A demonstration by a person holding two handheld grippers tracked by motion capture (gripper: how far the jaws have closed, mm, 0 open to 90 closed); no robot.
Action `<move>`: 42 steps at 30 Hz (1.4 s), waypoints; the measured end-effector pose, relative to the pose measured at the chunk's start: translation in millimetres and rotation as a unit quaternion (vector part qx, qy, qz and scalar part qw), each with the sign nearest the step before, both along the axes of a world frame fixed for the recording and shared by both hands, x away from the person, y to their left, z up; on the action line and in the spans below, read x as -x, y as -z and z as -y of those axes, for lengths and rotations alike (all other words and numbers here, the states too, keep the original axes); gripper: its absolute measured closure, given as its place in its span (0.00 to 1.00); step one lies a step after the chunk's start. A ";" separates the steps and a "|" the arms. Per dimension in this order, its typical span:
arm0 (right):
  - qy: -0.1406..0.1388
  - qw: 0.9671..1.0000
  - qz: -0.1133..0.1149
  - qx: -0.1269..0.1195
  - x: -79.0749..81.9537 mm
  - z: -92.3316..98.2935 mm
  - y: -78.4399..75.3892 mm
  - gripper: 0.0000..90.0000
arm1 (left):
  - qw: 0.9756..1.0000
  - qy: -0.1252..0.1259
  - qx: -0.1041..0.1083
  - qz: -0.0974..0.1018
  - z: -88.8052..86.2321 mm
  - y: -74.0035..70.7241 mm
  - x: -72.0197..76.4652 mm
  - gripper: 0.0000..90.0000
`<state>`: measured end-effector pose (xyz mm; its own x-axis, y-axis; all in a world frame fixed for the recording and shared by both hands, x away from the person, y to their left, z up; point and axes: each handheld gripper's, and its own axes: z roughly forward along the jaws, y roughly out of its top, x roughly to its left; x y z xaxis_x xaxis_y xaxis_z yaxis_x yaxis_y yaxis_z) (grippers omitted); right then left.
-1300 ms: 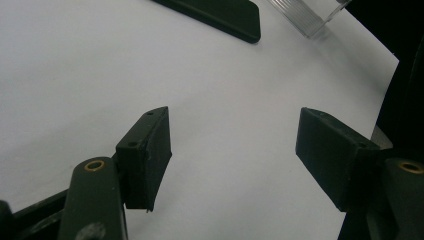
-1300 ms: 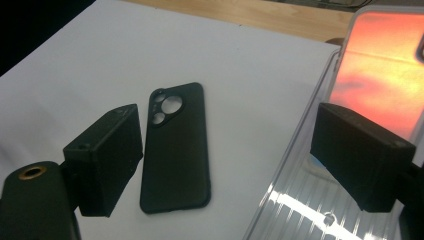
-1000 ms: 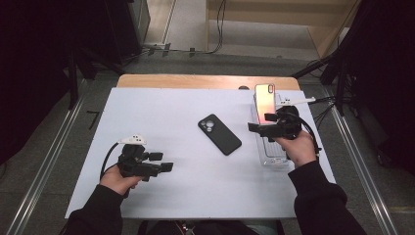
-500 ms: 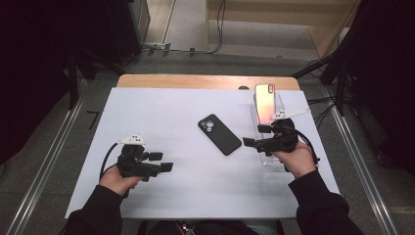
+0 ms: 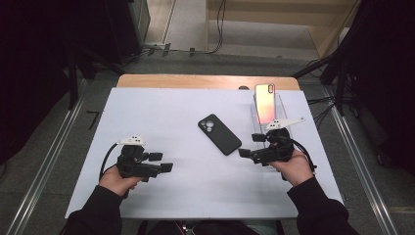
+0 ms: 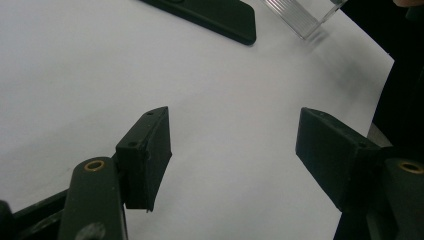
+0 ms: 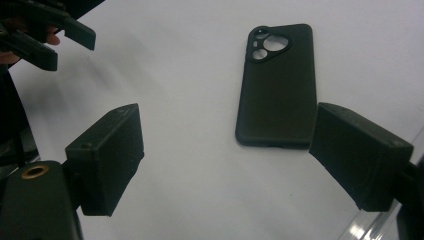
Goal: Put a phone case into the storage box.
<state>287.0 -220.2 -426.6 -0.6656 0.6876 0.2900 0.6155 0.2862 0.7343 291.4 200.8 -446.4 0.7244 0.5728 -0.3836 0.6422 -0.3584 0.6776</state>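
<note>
Black phone case (image 5: 219, 134) flat on table (image 5: 161, 107); clear stand (image 5: 284, 105) holds 1 phone (image 5: 265, 103). Right gripper (image 5: 247, 152) moved from stand toward case. Both grippers' jaws open, empty; left gripper (image 5: 166, 167) unmoved.

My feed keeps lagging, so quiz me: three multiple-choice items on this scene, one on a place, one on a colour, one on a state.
1. Where does the black phone case lie?
A. on the white table top
B. in the clear stand
C. on the floor

2. What colour is the phone in the clear stand?
A. green
B. pink-orange
C. blue

3. How is the right gripper?
A. shut on the case
B. shut on the phone
C. open, holding nothing

Answers:
1. A: it lies flat mid-table.
2. B: it has a pink-orange sheen.
3. C: bare table between its jaws.
</note>
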 end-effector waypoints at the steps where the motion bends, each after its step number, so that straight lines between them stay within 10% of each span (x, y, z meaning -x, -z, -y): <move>1: -0.002 1.000 -0.002 -0.001 1.0 -0.7 0.7 0.14 | 1.000 0.000 0.000 0.000 -0.2 -0.2 0.0 0.34; 17: -0.036 0.999 0.002 -0.006 5.0 -13.2 6.0 0.14 | 1.000 -0.002 0.003 0.000 -3.2 -0.3 3.1 0.34; 42: -0.018 1.000 0.008 -0.005 -34.2 -37.4 1.4 0.14 | 1.000 -0.018 0.002 0.002 -16.2 1.0 18.7 0.34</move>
